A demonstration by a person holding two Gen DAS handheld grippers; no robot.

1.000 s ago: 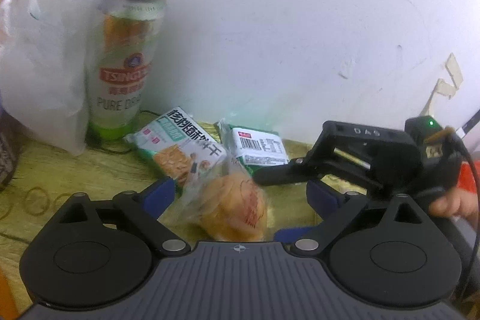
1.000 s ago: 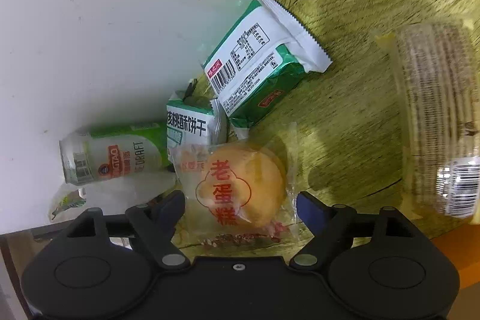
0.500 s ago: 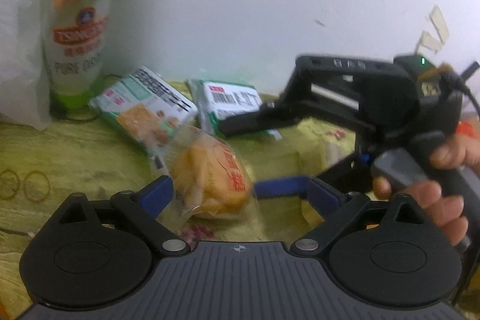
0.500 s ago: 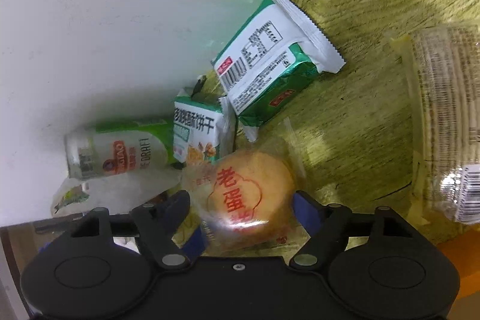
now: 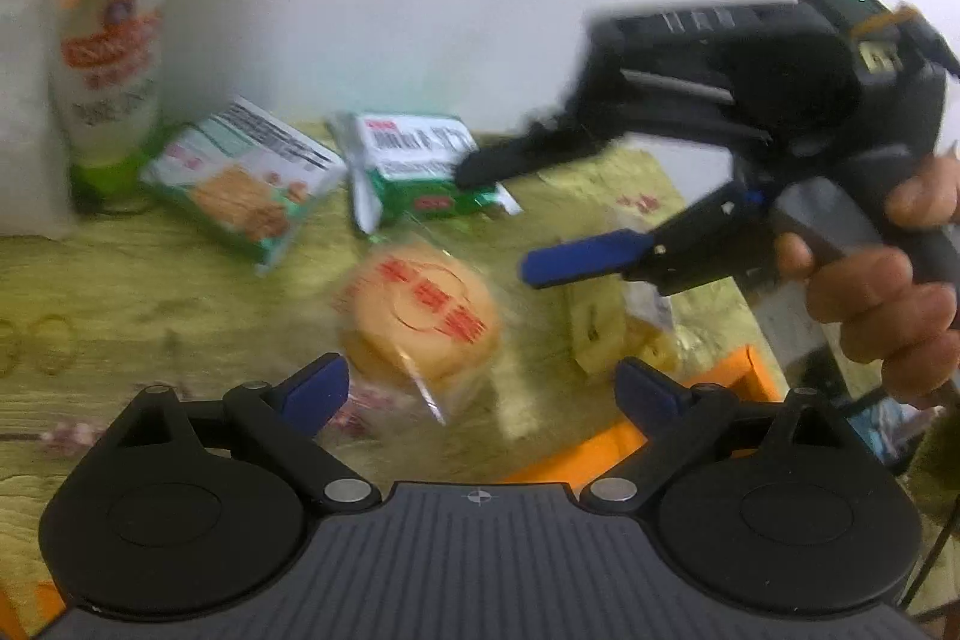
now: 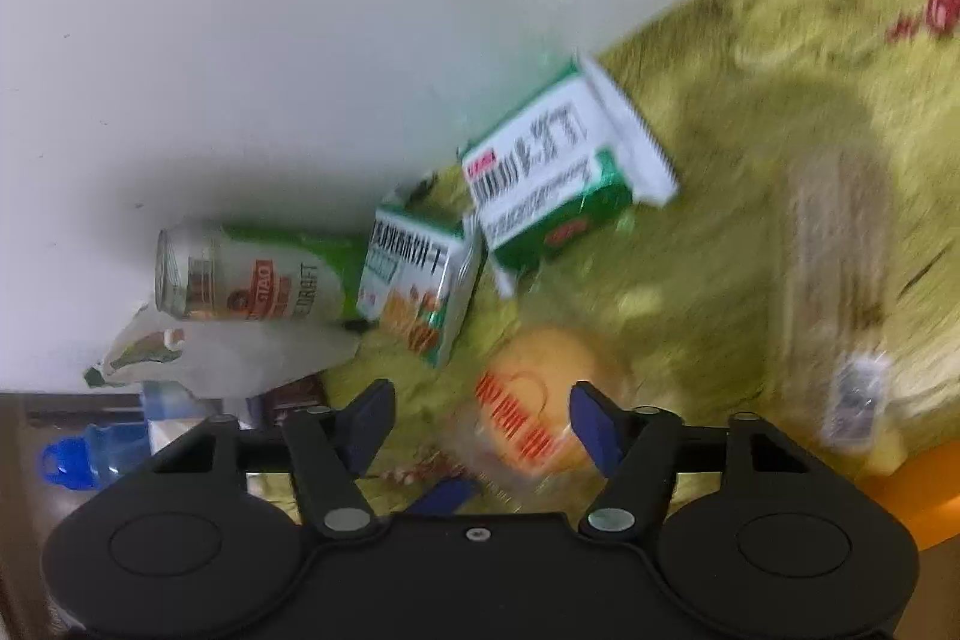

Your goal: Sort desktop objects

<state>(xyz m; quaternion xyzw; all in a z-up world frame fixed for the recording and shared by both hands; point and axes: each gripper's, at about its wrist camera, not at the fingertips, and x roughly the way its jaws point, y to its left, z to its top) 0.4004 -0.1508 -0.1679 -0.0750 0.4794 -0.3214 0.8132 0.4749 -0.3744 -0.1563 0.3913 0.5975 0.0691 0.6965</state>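
**Left wrist: cake lies between open jaws**

Left wrist view: the left hand-held gripper (image 5: 480, 388) stands apart, the wrapped cake (image 5: 420, 319) on the surface (image 5: 150, 292) at 12 o'clock. The right hand-held gripper (image 5: 510, 220) hovers at 2 o'clock, apart, holding nothing.

Right wrist view: blurred; the cake (image 6: 540, 400) sits near the fingers, biscuit packets (image 6: 420, 280) at 11 o'clock. Probably a pick-up or a release; I can't tell which.

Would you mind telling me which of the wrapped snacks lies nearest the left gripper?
The round yellow cake in clear wrap with red characters, just ahead of the left gripper; both green packets lie farther back.
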